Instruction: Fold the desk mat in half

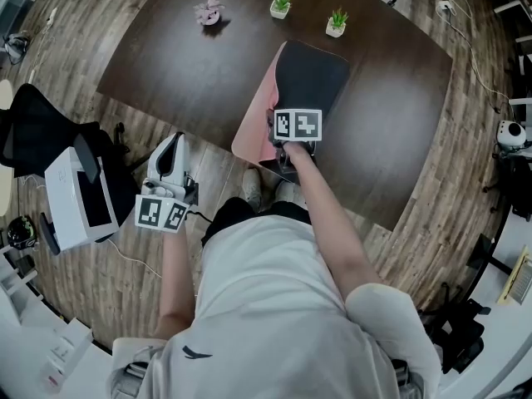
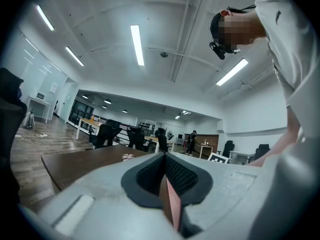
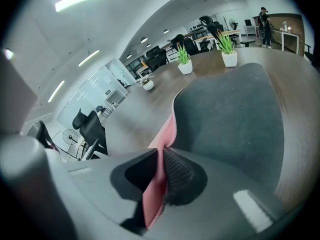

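Note:
The desk mat (image 1: 309, 80) lies doubled over on the dark table (image 1: 183, 65), black underside up, with its pink face (image 1: 256, 121) showing along the left edge. My right gripper (image 1: 278, 140) is at the mat's near edge. In the right gripper view the gripper (image 3: 162, 156) is shut on the pink edge of the mat (image 3: 235, 119), which runs between the pads. My left gripper (image 1: 176, 141) hangs left of the mat, off the table's near edge and away from it. In the left gripper view the jaws of this gripper (image 2: 164, 159) meet, with a thin pinkish strip in the seam.
Two small potted plants (image 1: 281, 5) (image 1: 337, 22) and a pink ornament (image 1: 209, 11) stand at the table's far side. A black office chair (image 1: 33, 131) and a white box (image 1: 75, 194) are on the wooden floor to the left. Cables cross the floor.

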`<state>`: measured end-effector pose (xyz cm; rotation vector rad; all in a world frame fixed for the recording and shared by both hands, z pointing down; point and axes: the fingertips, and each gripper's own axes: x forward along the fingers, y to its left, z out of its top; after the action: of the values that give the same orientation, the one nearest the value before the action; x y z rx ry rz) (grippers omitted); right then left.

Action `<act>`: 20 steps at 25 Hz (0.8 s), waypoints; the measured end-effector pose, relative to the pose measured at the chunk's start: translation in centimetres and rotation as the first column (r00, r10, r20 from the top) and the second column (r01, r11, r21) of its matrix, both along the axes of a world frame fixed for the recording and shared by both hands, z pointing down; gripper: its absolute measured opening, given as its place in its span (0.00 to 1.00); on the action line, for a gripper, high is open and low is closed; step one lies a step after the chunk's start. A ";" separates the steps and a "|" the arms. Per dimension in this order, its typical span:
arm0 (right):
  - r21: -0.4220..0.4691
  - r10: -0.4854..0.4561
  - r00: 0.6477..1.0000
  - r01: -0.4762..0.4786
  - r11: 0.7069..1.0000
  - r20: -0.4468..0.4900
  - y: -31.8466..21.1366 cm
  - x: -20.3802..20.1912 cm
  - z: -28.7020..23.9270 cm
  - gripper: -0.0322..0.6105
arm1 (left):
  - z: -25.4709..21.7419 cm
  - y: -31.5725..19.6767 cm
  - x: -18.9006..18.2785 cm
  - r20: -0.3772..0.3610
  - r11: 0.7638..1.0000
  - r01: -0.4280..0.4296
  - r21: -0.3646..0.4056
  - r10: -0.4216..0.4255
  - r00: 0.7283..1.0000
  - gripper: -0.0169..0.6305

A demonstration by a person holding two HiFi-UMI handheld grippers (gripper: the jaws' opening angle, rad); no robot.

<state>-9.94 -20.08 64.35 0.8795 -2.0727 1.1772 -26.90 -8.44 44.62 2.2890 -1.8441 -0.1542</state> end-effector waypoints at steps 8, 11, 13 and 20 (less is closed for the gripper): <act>-0.005 0.007 1.000 -0.007 1.000 0.015 -0.2 0.0 0.0 0.12 | 0.0 0.6 0.0 0.000 1.000 0.008 0.003 -0.008 1.000 0.03; 0.048 0.016 1.000 -0.017 0.999 0.025 -0.7 0.2 -0.6 0.18 | 0.0 1.2 -0.2 0.000 1.000 0.018 0.002 -0.018 1.000 0.03; 0.071 0.009 0.999 -0.011 0.997 0.033 -0.8 0.2 -0.9 0.21 | 0.1 1.6 -0.3 -0.001 1.000 0.026 0.001 -0.026 1.000 0.03; 0.145 -0.057 0.998 0.050 0.988 0.040 0.3 -1.0 -2.6 0.24 | 0.1 2.6 -0.6 -0.001 0.999 0.042 0.003 -0.042 0.999 0.03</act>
<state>-10.99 -19.74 61.70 0.8646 -2.2257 1.0383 -27.50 -5.86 44.75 2.2527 -1.8934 -0.1640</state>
